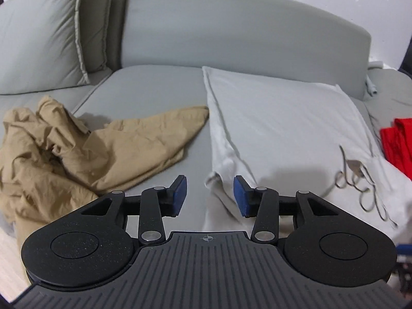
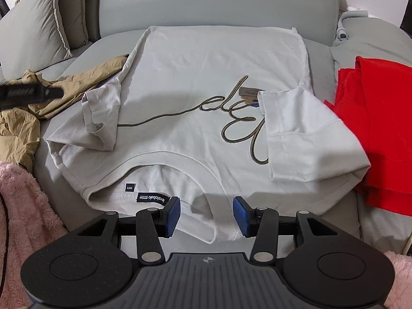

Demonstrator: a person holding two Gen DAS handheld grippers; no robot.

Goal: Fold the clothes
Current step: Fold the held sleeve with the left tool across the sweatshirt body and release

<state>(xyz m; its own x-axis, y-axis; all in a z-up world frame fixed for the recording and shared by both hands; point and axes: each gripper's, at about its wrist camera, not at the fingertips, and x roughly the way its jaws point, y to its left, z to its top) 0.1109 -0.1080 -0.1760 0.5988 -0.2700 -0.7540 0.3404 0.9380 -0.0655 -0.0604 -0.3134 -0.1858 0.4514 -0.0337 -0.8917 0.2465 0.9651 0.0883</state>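
I have the white T-shirt (image 2: 195,82) spread face-up across the middle of the right wrist view, on the grey sofa seat (image 2: 319,221), its collar (image 2: 159,170) toward the bottom of the frame and both short sleeves already turned in over the chest. My right gripper (image 2: 206,215) sits at the bottom centre with its blue pads spread, straddling the collar rib without pinching it. In the left wrist view my left gripper (image 1: 209,195) is likewise spread and holds nothing; the folded left sleeve (image 1: 226,180) lies just beyond its pads.

The cloth looks light, soft and limp, so I judge it will sag and drag wherever I lift it, and the turned-in sleeves could slip out if I tug unevenly. I would pinch both layers at the two shoulder corners, either side of the collar, and carry them together toward the hem (image 2: 221,29) at the upper centre.

A crumpled tan garment (image 1: 77,149) lies at the left, touching the shirt's edge, and a red garment (image 2: 381,134) at the right.
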